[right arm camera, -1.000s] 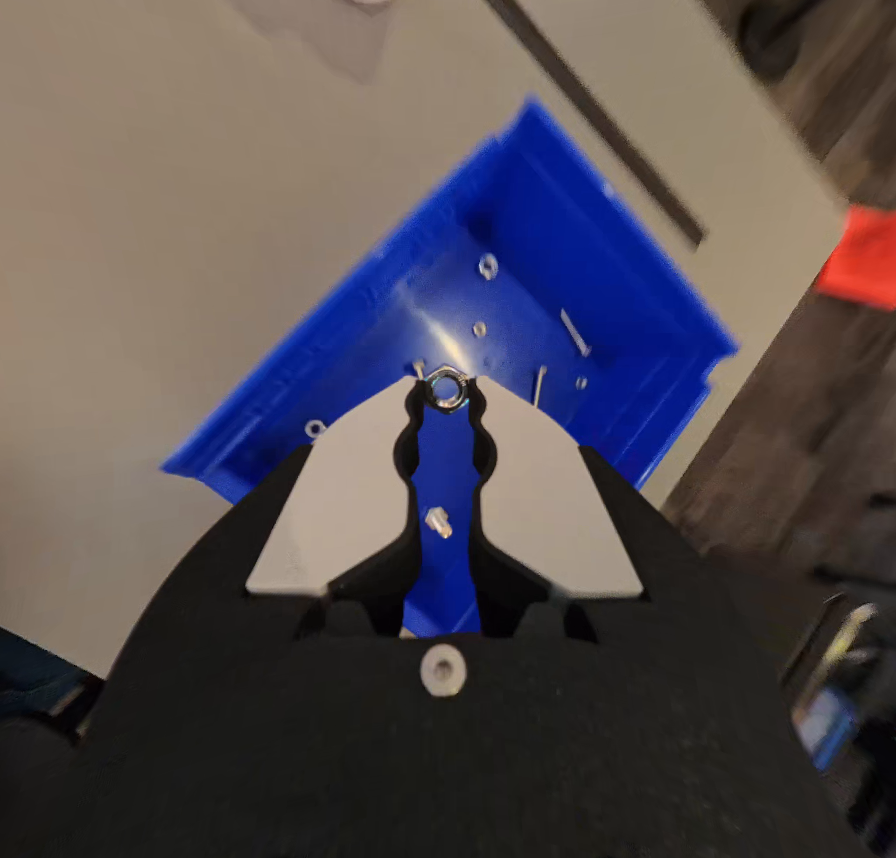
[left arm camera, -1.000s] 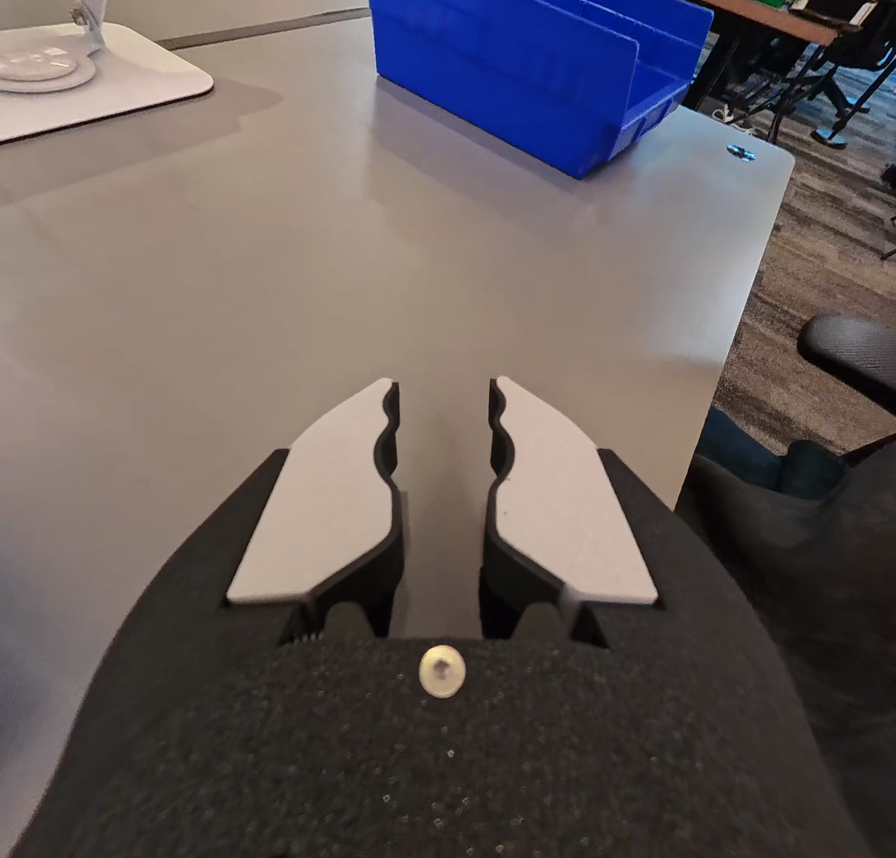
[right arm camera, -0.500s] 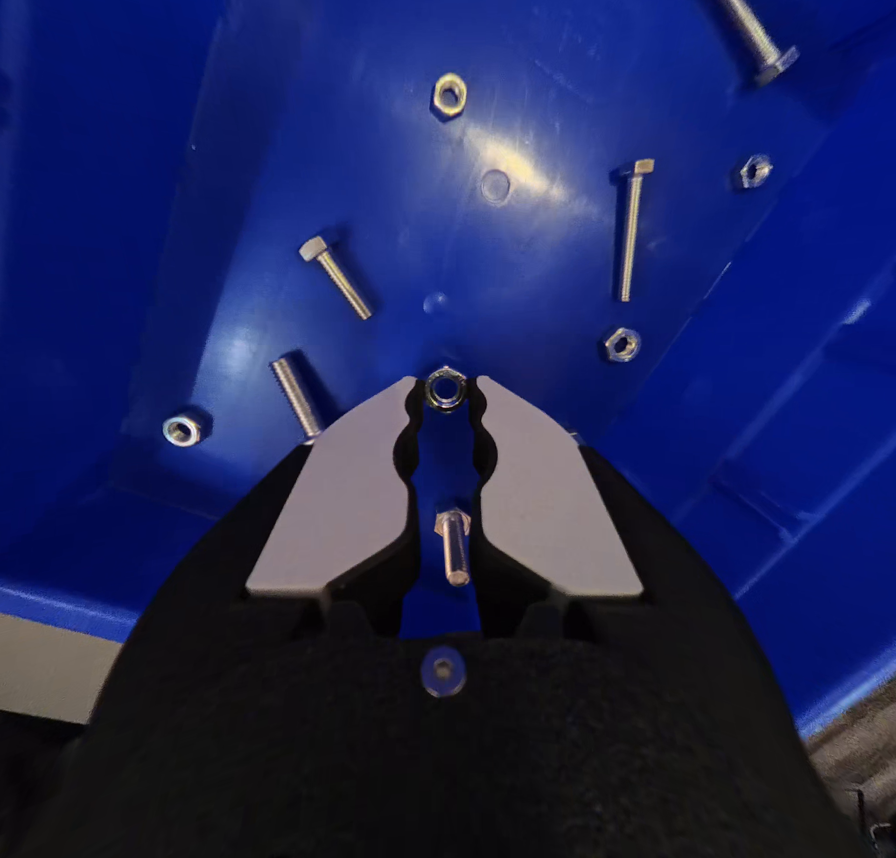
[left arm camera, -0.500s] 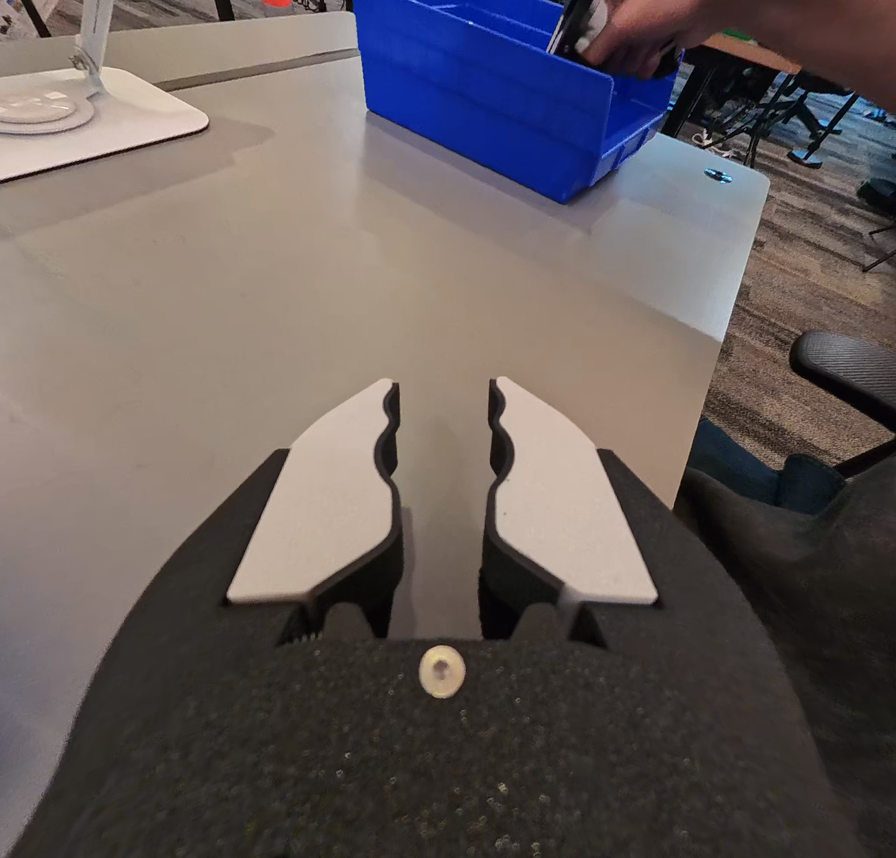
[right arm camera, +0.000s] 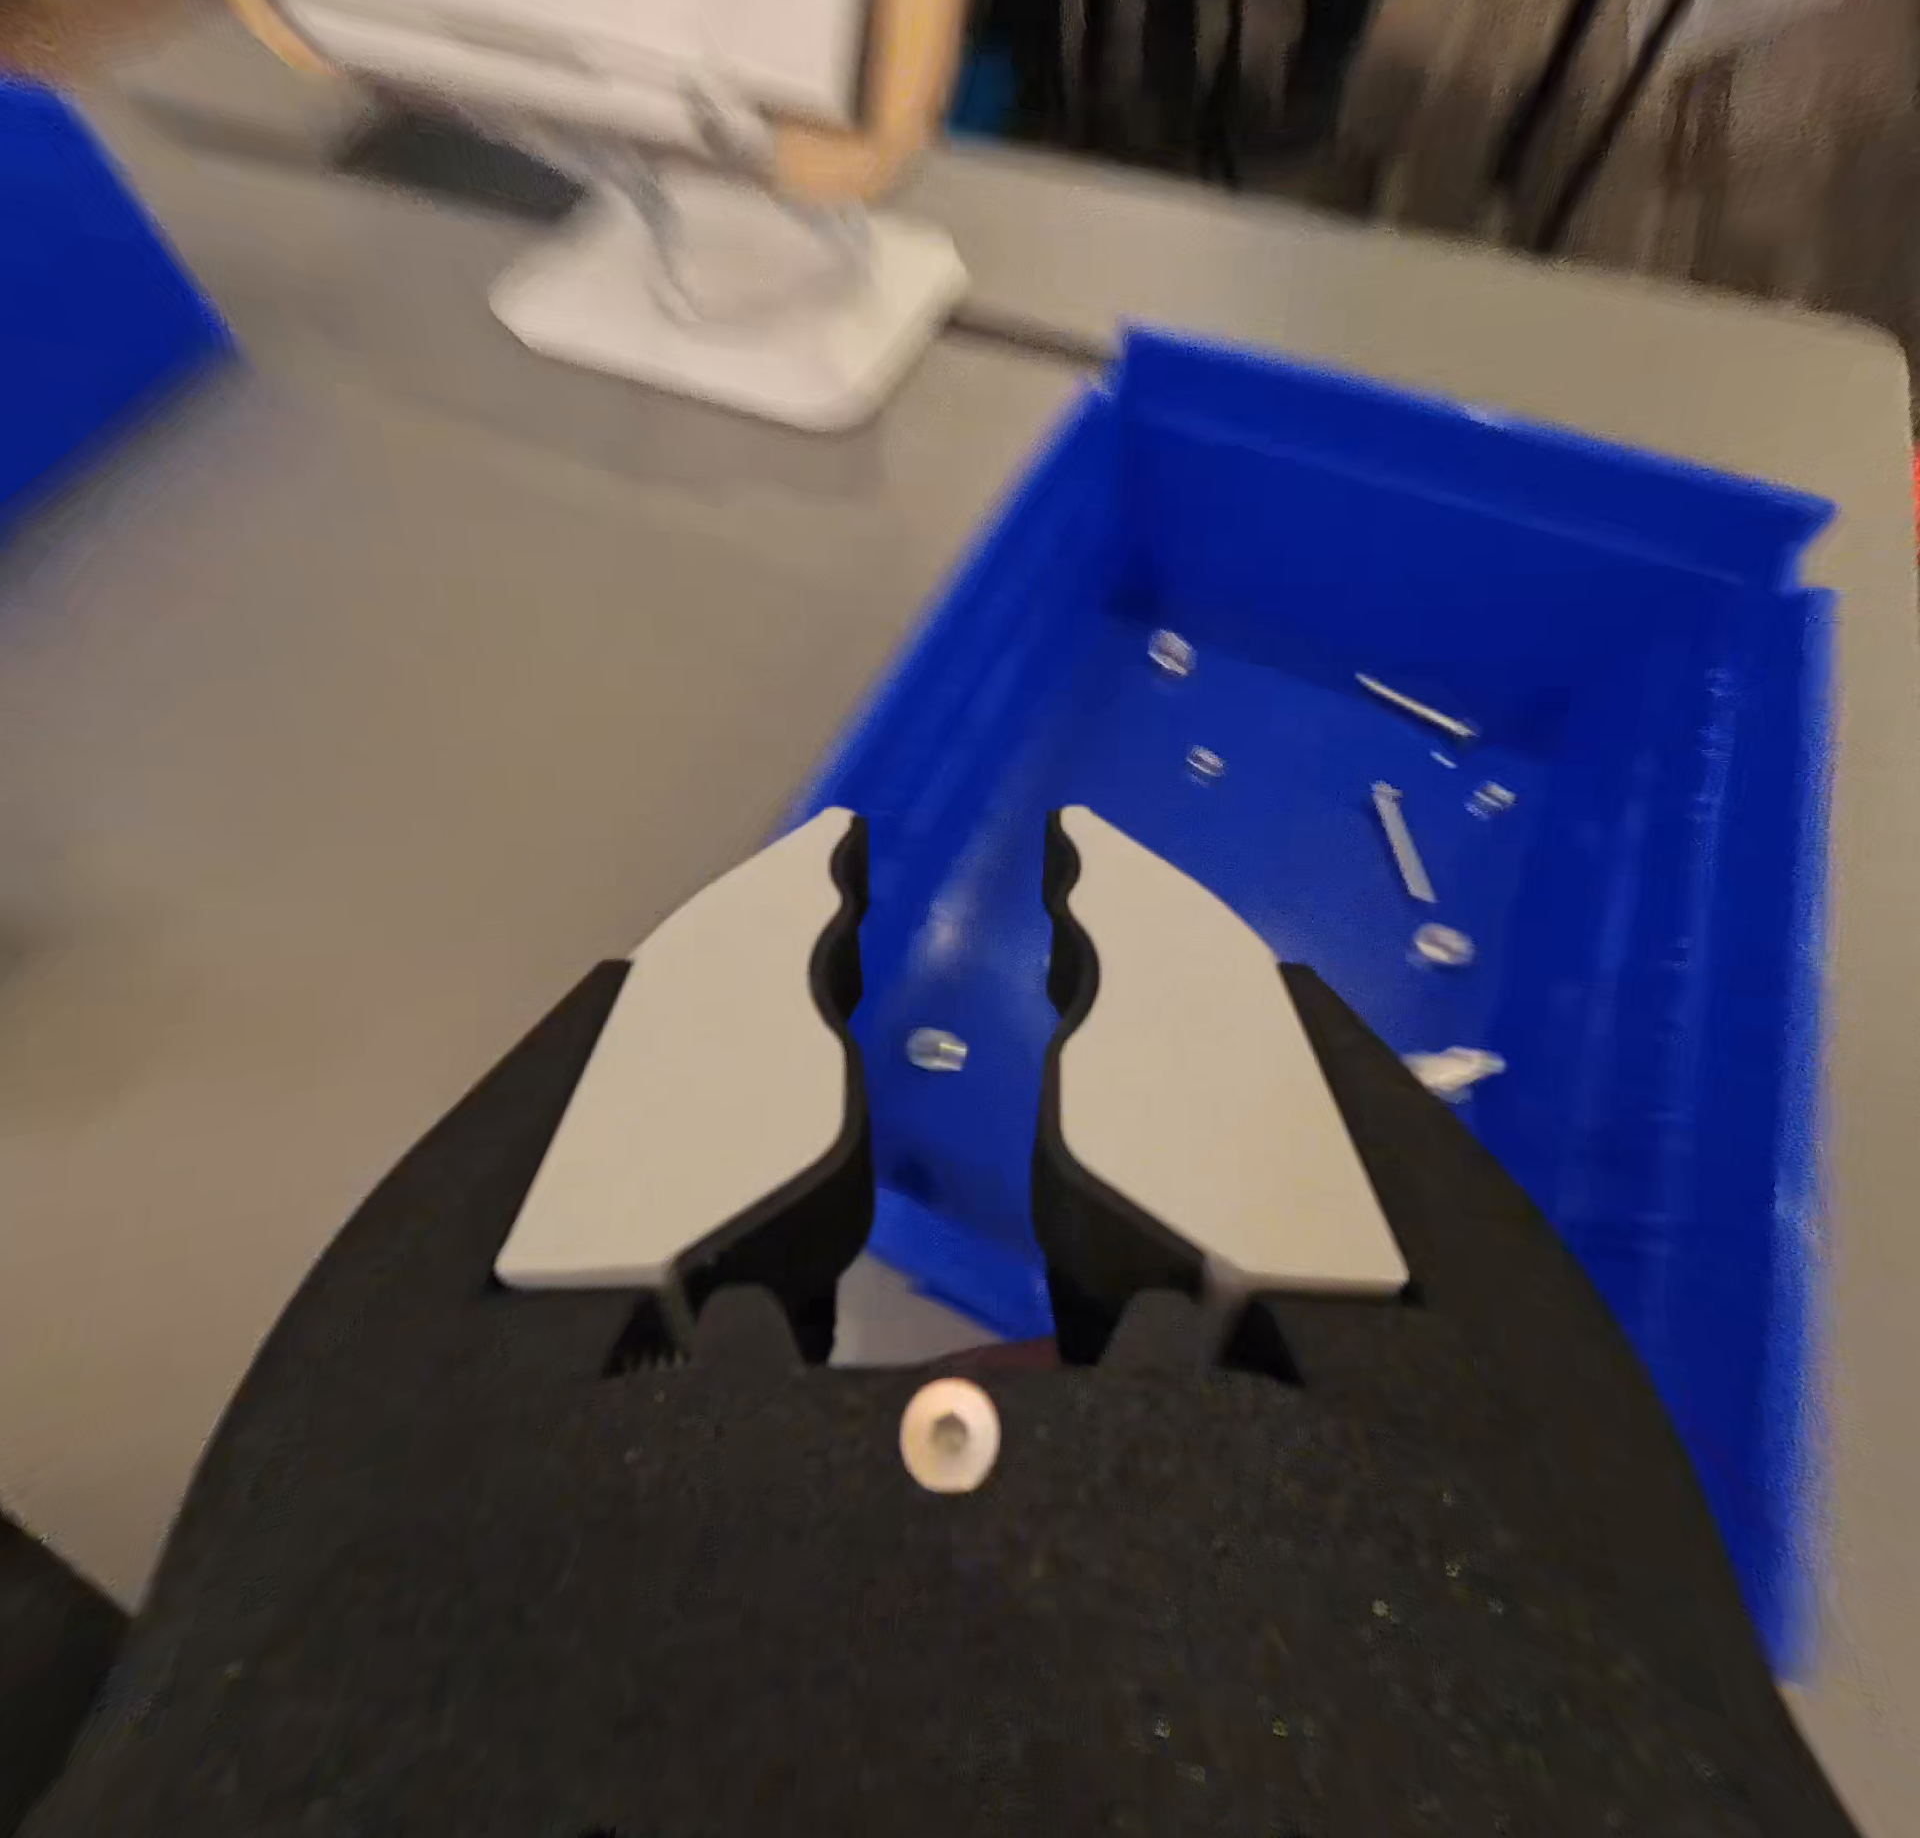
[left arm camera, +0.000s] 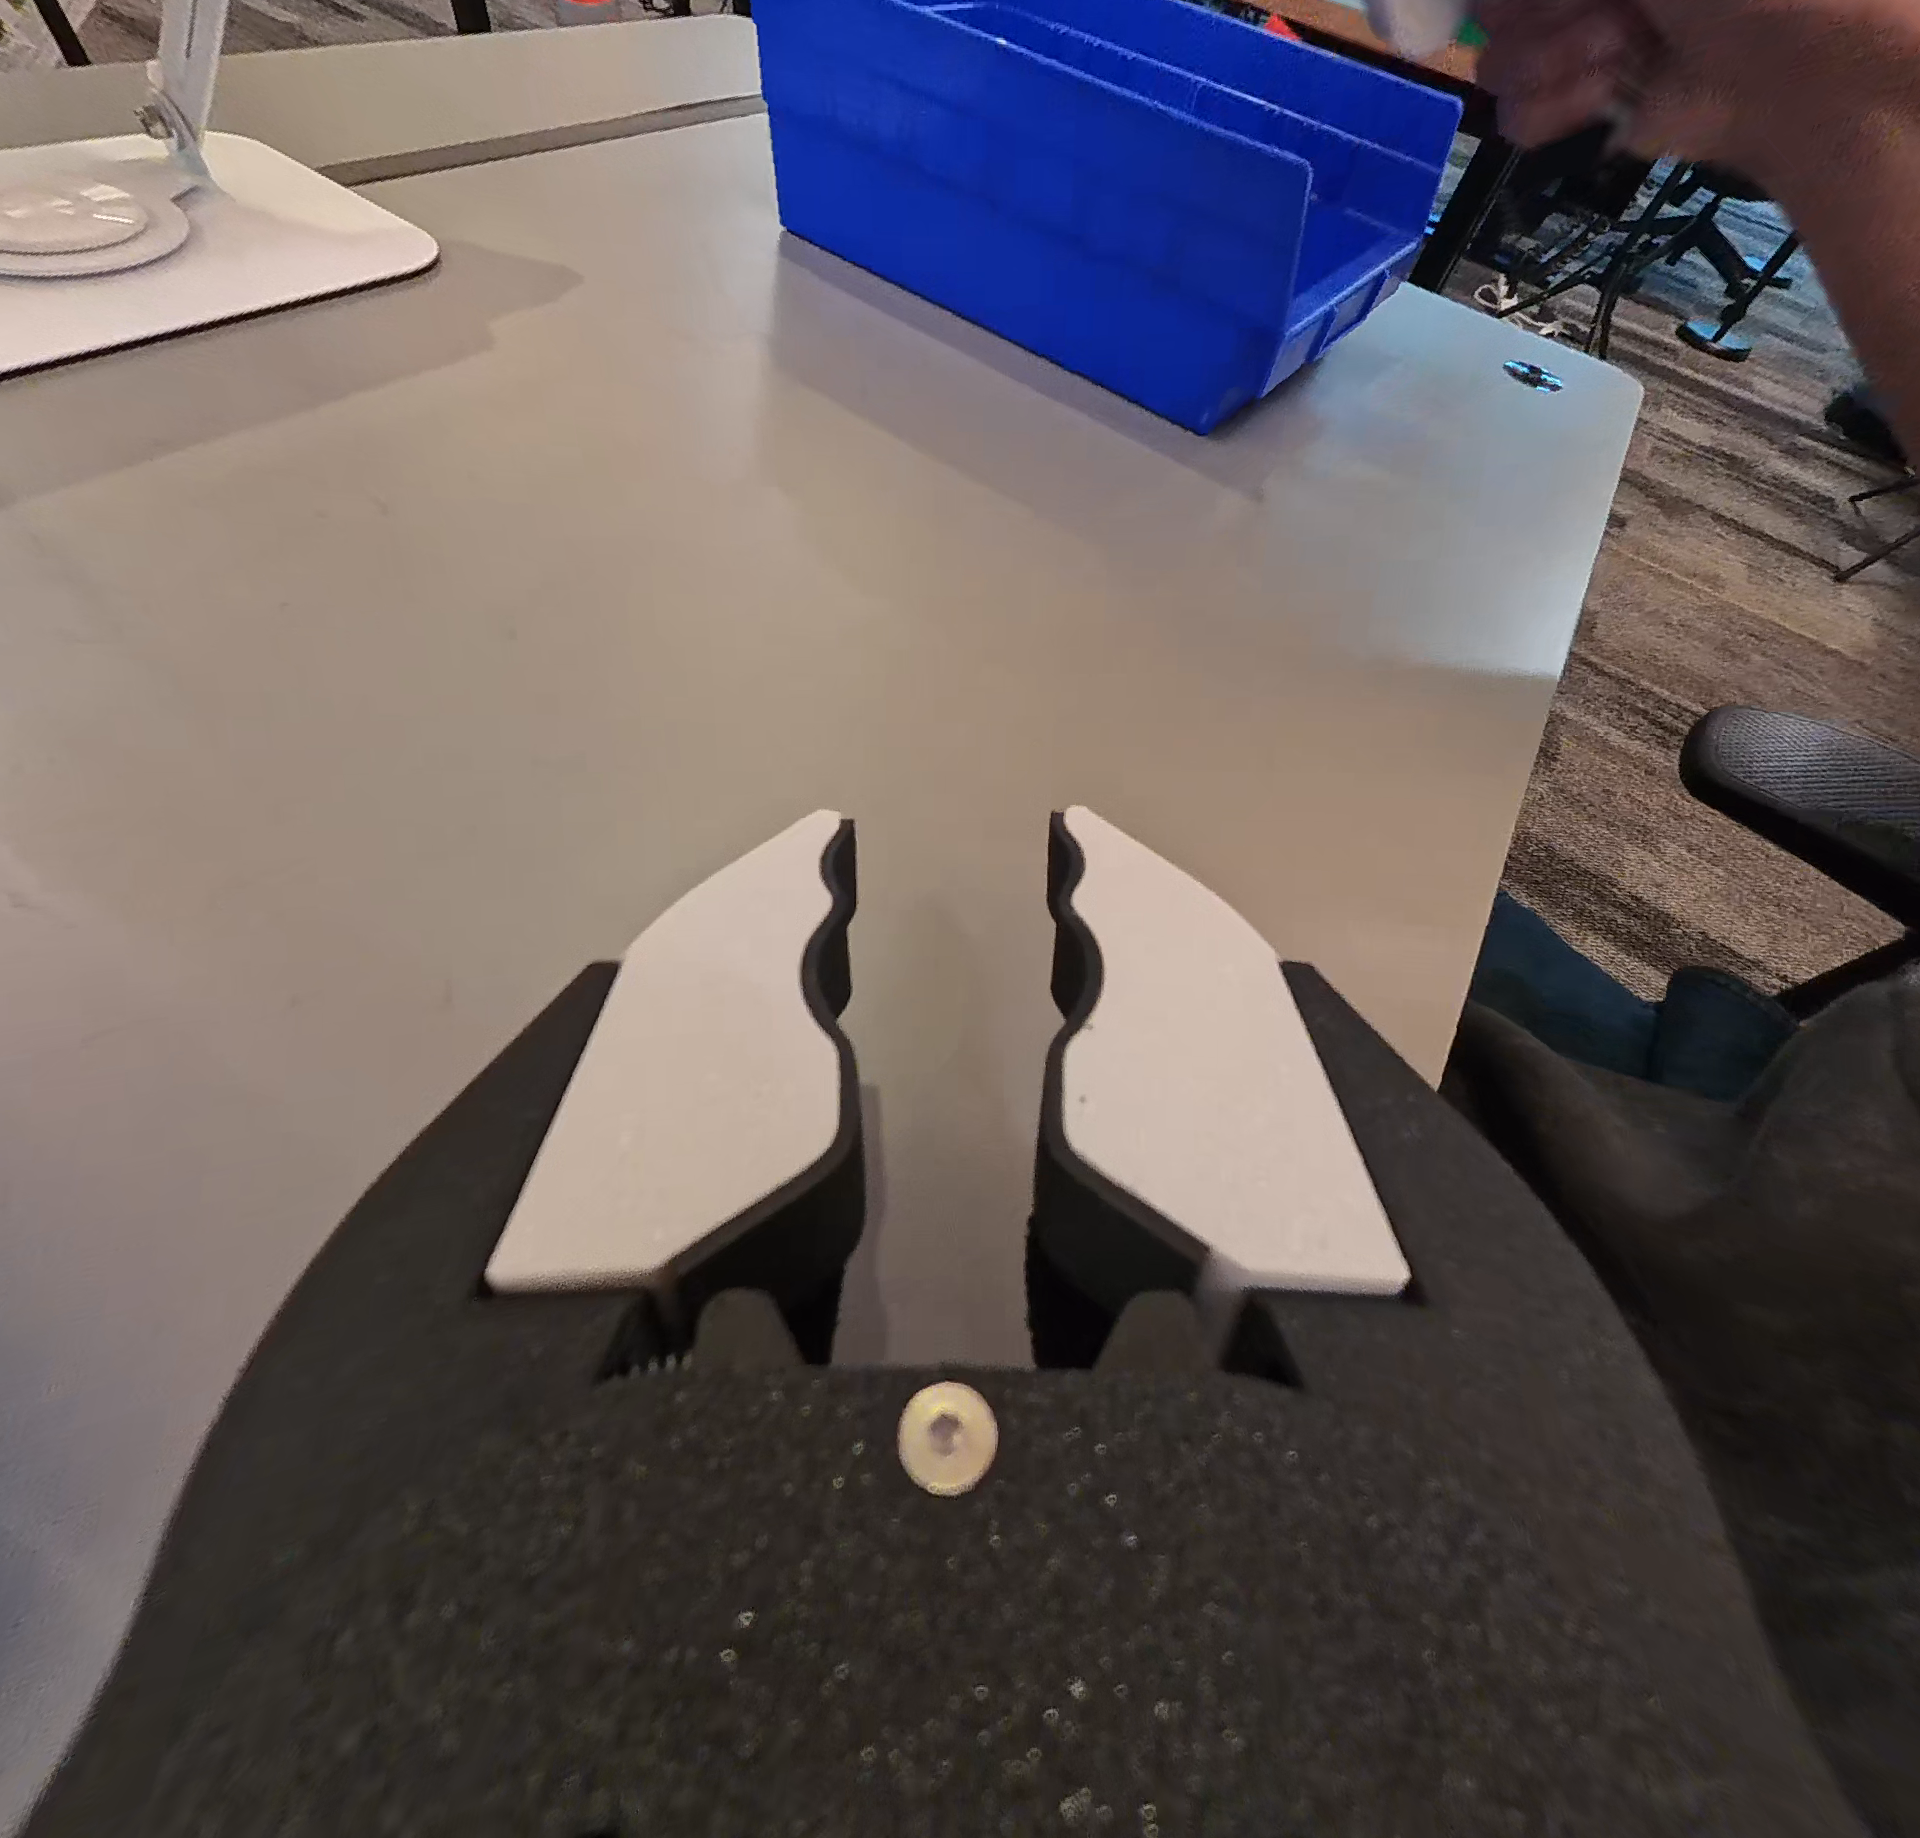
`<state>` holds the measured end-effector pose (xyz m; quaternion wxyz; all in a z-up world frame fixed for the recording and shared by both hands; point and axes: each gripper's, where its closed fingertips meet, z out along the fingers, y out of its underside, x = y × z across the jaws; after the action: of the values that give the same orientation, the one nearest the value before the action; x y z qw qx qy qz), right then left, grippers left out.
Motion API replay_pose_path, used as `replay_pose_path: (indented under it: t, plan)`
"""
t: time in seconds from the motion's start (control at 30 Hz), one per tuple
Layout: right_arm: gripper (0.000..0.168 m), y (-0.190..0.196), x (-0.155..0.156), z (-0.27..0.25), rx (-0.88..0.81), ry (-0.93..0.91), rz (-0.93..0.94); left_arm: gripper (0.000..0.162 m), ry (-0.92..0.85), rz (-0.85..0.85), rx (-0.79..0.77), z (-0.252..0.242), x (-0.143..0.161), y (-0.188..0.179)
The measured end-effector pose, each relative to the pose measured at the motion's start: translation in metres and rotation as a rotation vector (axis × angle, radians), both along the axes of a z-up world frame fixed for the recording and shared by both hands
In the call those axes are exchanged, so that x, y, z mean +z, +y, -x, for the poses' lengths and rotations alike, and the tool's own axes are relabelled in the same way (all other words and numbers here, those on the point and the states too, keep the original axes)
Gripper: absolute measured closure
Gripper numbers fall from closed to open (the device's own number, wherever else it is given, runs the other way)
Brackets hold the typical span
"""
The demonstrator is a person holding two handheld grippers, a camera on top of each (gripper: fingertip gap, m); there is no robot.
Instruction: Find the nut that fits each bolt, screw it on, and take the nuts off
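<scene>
A blue bin [right arm camera: 1714, 957] on the grey table [right arm camera: 416, 697] holds several loose nuts and bolts, among them a nut [right arm camera: 935, 1050] seen between my fingers and a bolt [right arm camera: 1403, 843] farther in. The right wrist view is blurred. My right gripper [right arm camera: 951, 822] is open and empty, above the bin's near left wall. My left gripper [left arm camera: 951, 820] is open and empty, low over bare table, well short of the bin [left arm camera: 1091, 199]. A person's hand [left arm camera: 1662, 74] holds the right gripper above and to the right of the bin in the left wrist view.
A white stand with a flat base [left arm camera: 156, 240] sits at the table's far left; it also shows in the right wrist view [right arm camera: 727, 313]. Another blue object [right arm camera: 83, 282] is at the left edge. The table edge [left arm camera: 1538, 749] and a chair armrest [left arm camera: 1808, 801] lie to the right. The tips of one gripper are about 35 centimetres away from the tips of the other.
My right gripper went down into the bin shut on a nut, then opened and pulled up and back out; the nut is no longer between its tips. My left gripper stayed open, barely moving.
</scene>
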<state>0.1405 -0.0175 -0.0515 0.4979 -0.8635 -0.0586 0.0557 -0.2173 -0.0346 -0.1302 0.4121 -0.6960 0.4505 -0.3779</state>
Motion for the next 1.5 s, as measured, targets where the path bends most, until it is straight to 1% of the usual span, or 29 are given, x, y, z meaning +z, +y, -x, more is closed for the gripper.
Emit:
replay_pose_path:
  t: [0.03,0.07,0.13,0.2,0.27,0.37,0.43,0.6,0.63,0.7,0.77,0.83,0.9,0.93,0.97,1.03,1.07,1.13,1.17,1.2,1.23,1.27,1.3,1.4,1.5]
  plan:
    - [0.138,-0.015,0.002,0.022,0.022,0.059,-0.098,0.127,-0.003,-0.003,0.005,0.001,0.001,0.000]
    - [0.140,-0.028,-0.003,0.043,0.041,0.129,-0.174,0.128,-0.008,-0.007,0.009,0.001,0.001,0.001]
    - [0.140,-0.049,-0.025,0.079,0.077,0.219,-0.256,0.128,-0.012,-0.015,0.019,0.002,0.002,0.002]
    - [0.140,-0.063,-0.049,0.095,0.065,0.159,-0.284,0.127,-0.007,-0.019,0.042,0.002,0.002,0.005]
    - [0.142,-0.071,-0.059,0.101,0.045,0.098,-0.282,0.126,0.011,-0.021,0.065,0.003,-0.001,0.008]
    - [0.141,-0.078,-0.049,0.118,0.087,0.152,-0.328,0.125,0.021,-0.044,0.112,0.002,-0.001,0.014]
    - [0.141,-0.080,-0.052,0.129,0.120,0.154,-0.312,0.125,0.021,-0.060,0.132,0.003,0.000,0.016]
    - [0.143,-0.082,-0.055,0.129,0.112,0.027,-0.313,0.125,-0.002,-0.134,0.198,-0.002,0.009,0.018]
    - [0.144,-0.082,-0.055,0.118,0.068,-0.020,-0.309,0.121,-0.018,-0.120,0.196,-0.012,0.013,0.014]
    - [0.145,-0.084,-0.049,0.085,-0.046,-0.097,-0.327,0.113,-0.001,-0.068,0.158,-0.047,0.015,-0.003]
    - [0.145,-0.093,-0.044,0.037,-0.208,-0.137,-0.346,0.102,0.018,-0.008,0.093,-0.101,0.011,-0.028]
    - [0.144,-0.107,-0.042,-0.011,-0.359,-0.150,-0.377,0.101,0.024,0.003,0.052,-0.162,0.006,-0.049]
    - [0.141,-0.121,-0.046,-0.048,-0.469,-0.142,-0.384,0.094,0.061,-0.080,0.074,-0.219,-0.001,-0.051]
    - [0.137,-0.127,-0.047,-0.062,-0.508,-0.118,-0.387,0.093,0.072,-0.111,0.103,-0.244,-0.003,-0.047]
    - [0.136,-0.132,-0.045,-0.071,-0.537,-0.103,-0.398,0.093,0.071,-0.117,0.142,-0.264,-0.002,-0.041]
    - [0.136,-0.141,-0.045,-0.084,-0.585,-0.098,-0.403,0.094,0.034,-0.051,0.207,-0.295,0.004,-0.030]
    - [0.136,-0.144,-0.045,-0.087,-0.600,-0.096,-0.404,0.095,0.022,-0.012,0.231,-0.306,0.006,-0.024]
    - [0.136,-0.145,-0.046,-0.090,-0.614,-0.090,-0.400,0.106,0.056,0.012,0.293,-0.318,0.003,-0.007]
    - [0.135,-0.144,-0.048,-0.091,-0.621,-0.090,-0.385,0.113,0.080,0.021,0.304,-0.322,-0.002,0.000]
    - [0.134,-0.142,-0.050,-0.091,-0.619,-0.092,-0.364,0.112,0.087,0.044,0.290,-0.326,-0.006,0.002]
    - [0.133,-0.140,-0.053,-0.092,-0.617,-0.095,-0.340,0.119,0.079,0.067,0.293,-0.326,-0.006,0.005]
    - [0.133,-0.138,-0.056,-0.092,-0.615,-0.097,-0.319,0.134,0.085,0.076,0.320,-0.323,-0.006,0.010]
    - [0.132,-0.136,-0.058,-0.092,-0.614,-0.099,-0.302,0.141,0.106,0.065,0.363,-0.316,-0.006,0.016]
    - [0.132,-0.129,-0.060,-0.087,-0.596,-0.092,-0.283,0.153,0.154,0.004,0.462,-0.294,-0.005,0.033]
    - [0.131,-0.116,-0.065,-0.069,-0.552,-0.057,-0.248,0.160,0.106,-0.006,0.552,-0.271,0.002,0.042]
